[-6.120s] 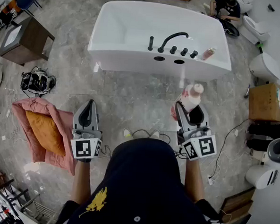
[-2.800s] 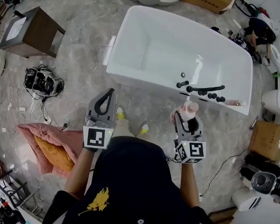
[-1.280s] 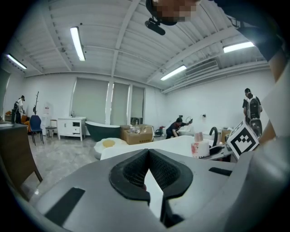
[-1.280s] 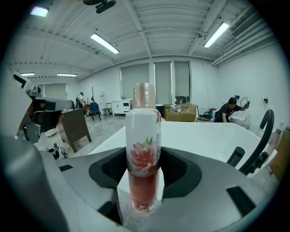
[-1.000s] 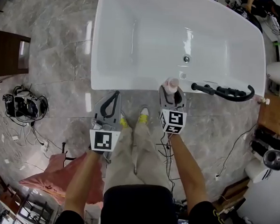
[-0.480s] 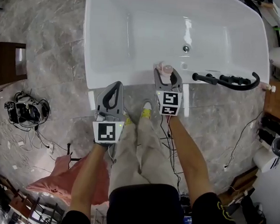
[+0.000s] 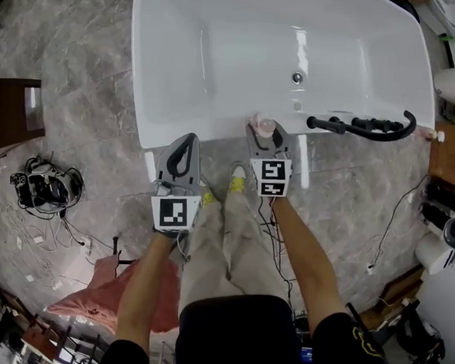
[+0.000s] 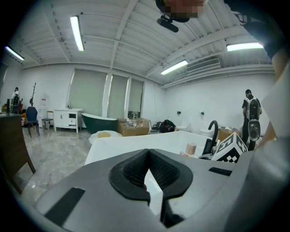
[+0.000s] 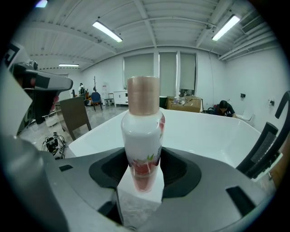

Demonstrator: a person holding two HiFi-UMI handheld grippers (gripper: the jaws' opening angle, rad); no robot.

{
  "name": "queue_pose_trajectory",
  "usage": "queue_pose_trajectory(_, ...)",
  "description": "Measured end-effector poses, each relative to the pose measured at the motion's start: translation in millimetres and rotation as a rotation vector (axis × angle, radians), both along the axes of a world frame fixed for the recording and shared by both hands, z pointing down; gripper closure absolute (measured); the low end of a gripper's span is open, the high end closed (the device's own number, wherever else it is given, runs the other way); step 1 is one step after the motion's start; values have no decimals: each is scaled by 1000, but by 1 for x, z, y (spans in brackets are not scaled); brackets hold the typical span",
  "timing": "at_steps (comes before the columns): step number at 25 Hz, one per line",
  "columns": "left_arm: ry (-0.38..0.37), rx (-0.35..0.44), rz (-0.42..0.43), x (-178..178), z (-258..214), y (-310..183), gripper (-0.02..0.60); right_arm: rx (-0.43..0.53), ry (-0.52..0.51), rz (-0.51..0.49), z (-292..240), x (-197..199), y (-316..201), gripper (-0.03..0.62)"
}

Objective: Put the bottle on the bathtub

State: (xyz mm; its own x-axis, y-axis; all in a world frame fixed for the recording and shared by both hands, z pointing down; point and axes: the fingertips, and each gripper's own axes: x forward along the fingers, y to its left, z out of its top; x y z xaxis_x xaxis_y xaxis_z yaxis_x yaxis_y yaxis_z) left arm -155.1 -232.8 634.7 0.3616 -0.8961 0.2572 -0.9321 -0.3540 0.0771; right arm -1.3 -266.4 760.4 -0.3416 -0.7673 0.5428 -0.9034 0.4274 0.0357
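Observation:
The bottle is white with a red fruit label and a pinkish cap. It stands upright between the jaws of my right gripper, which is shut on its lower body. Its base is over the near rim of the white bathtub, just left of the black faucet; I cannot tell whether it touches the rim. My left gripper is shut and empty, held level just short of the rim, to the left of the right one. In the left gripper view the bathtub shows beyond the closed tips.
A second pink bottle lies at the rim's right end. A brown cabinet and a tangle of cables are on the floor at left, a pink blanket behind me. A cardboard box stands at right.
The person has walked up to the tub. My right gripper has carried the bottle to the near rim and settled slightly lower and left. The left gripper stays shut beside it.

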Motion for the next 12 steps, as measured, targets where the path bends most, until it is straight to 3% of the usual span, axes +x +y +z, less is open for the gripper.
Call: queue_pose_trajectory(12, -2, 1, 15, 8, -3, -2, 565, -19, 12, -21, -2, 1, 5, 381)
